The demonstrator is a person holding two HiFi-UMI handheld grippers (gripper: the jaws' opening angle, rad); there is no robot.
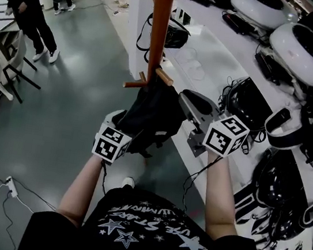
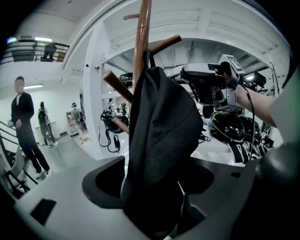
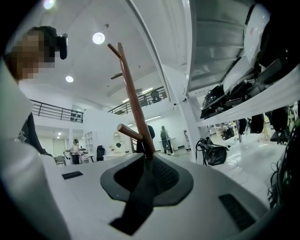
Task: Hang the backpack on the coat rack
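Note:
A black backpack (image 1: 149,112) hangs against the brown wooden coat rack (image 1: 160,23), just under its lower pegs (image 1: 165,76). My left gripper (image 1: 123,123) is at the bag's left side. In the left gripper view its jaws stand wide, the backpack (image 2: 161,126) fills the space between them, and the pads do not press on it. My right gripper (image 1: 190,112) is level at the bag's right side. In the right gripper view a black strap (image 3: 140,192) runs between its slightly parted jaws toward the rack pole (image 3: 133,98). A ribbed pad face shows beside the strap.
A white shelf (image 1: 213,60) on the right carries white rounded devices (image 1: 302,44), black gear and cables. A white pillar (image 1: 137,25) stands behind the rack. A person in black (image 1: 29,3) stands at the far left near a chair (image 1: 11,65). A power strip (image 1: 12,187) lies on the floor.

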